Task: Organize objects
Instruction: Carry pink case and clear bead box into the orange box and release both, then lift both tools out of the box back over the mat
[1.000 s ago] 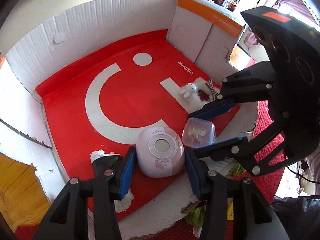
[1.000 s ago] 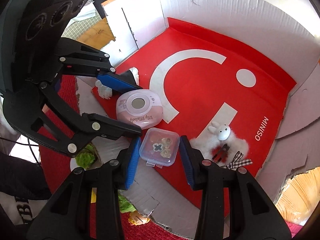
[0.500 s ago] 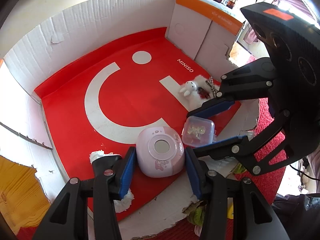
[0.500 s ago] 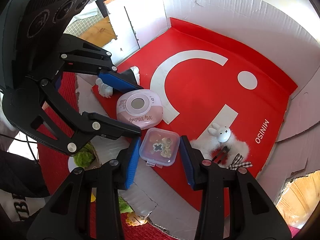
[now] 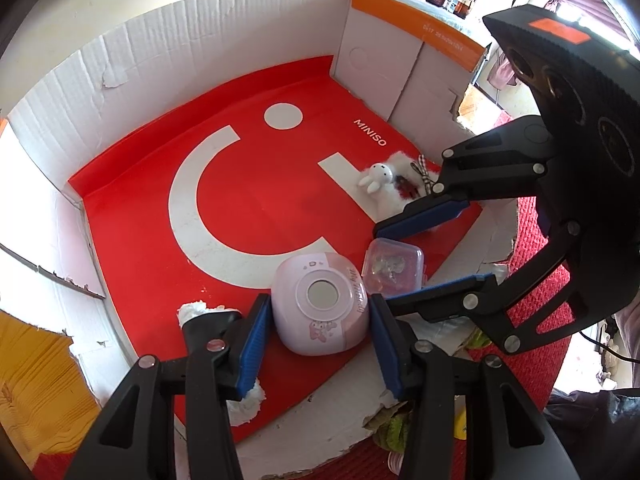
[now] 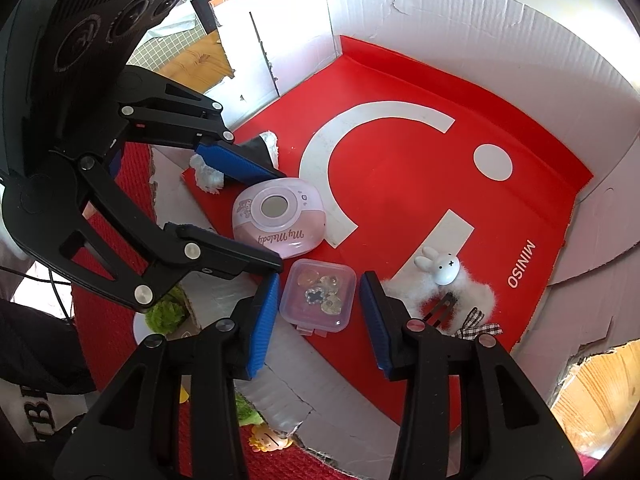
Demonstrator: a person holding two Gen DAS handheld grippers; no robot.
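Sunlit clutter rings a shallow white cardboard box (image 5: 224, 28) whose floor is a red MINISO sheet (image 5: 248, 216) printed with a white smile logo. Inside it, near the torn front edge, the left hand-held gripper (image 5: 318, 340) stands with its blue pads spread wide on either side of a pink rounded My Melody device (image 5: 320, 304) — a narrow gap shows at each pad, so nothing is clamped. Just beside it, the right hand-held gripper (image 6: 320, 312) is likewise open, its fingers bracketing a small clear plastic case (image 6: 318, 295) that holds several small trinkets; the case lies flat on the red sheet, apart from both pads and just short of the pink device. Seen from the left wrist, the right hand-held gripper's fingers cross in from the right, one above the clear case and one below it. Behind the left hand-held gripper's outer finger sits a white fluffy item (image 6: 206, 174) with a dark part, at the sheet's edge. Farther right in the box lies a white bunny plush clip (image 6: 440, 270) on white fur, with a dark hair clip and a checked ribbon bow (image 6: 478, 326) beside it. Red carpet (image 5: 536, 280) shows beyond the box's torn front flap — green and yellow objects (image 6: 164, 312) lie there.
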